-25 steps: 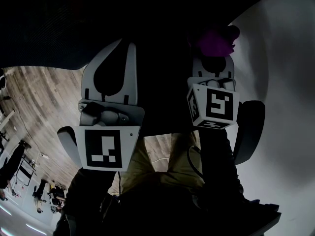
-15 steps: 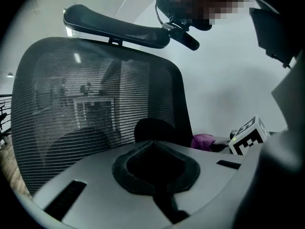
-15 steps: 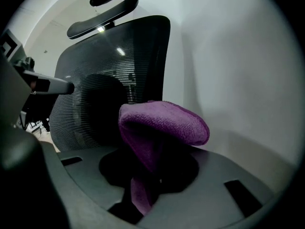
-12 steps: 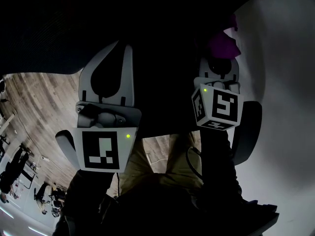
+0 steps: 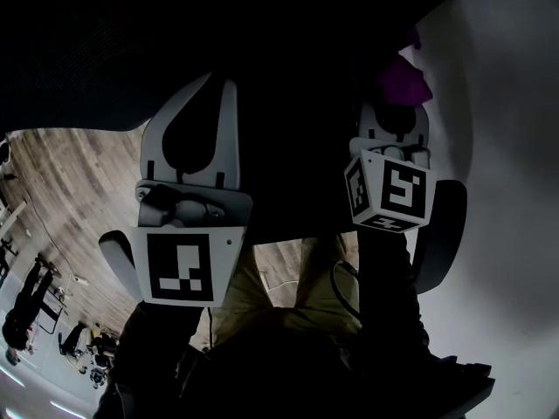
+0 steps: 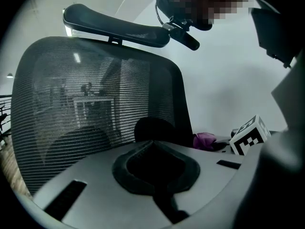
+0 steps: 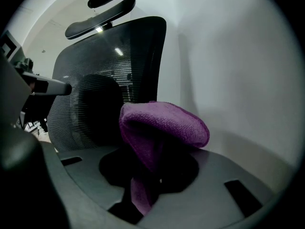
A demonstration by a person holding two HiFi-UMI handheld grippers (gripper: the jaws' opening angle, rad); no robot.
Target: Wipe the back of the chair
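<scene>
The chair's black mesh back (image 5: 262,42) fills the top of the head view and stands close ahead in both gripper views (image 6: 95,104) (image 7: 119,56). My right gripper (image 5: 397,103) is shut on a purple cloth (image 5: 403,81) (image 7: 162,125). The cloth bunches over its tips at the back's right edge; whether it touches the mesh cannot be told. My left gripper (image 5: 220,81) (image 6: 152,142) is held up before the middle of the back, shut with nothing in it. From the left gripper view the cloth (image 6: 205,140) and the right gripper's marker cube (image 6: 250,135) show beside the back's edge.
The chair's headrest (image 6: 114,27) (image 7: 100,18) sits above the mesh. A white wall (image 5: 507,147) is close on the right. Wooden floor (image 5: 70,182) spreads to the left, with people far off at the lower left. My khaki trousers (image 5: 323,278) show below the grippers.
The right gripper and the cloth have shifted a little to the right along the chair back's edge. The left gripper has hardly moved.
</scene>
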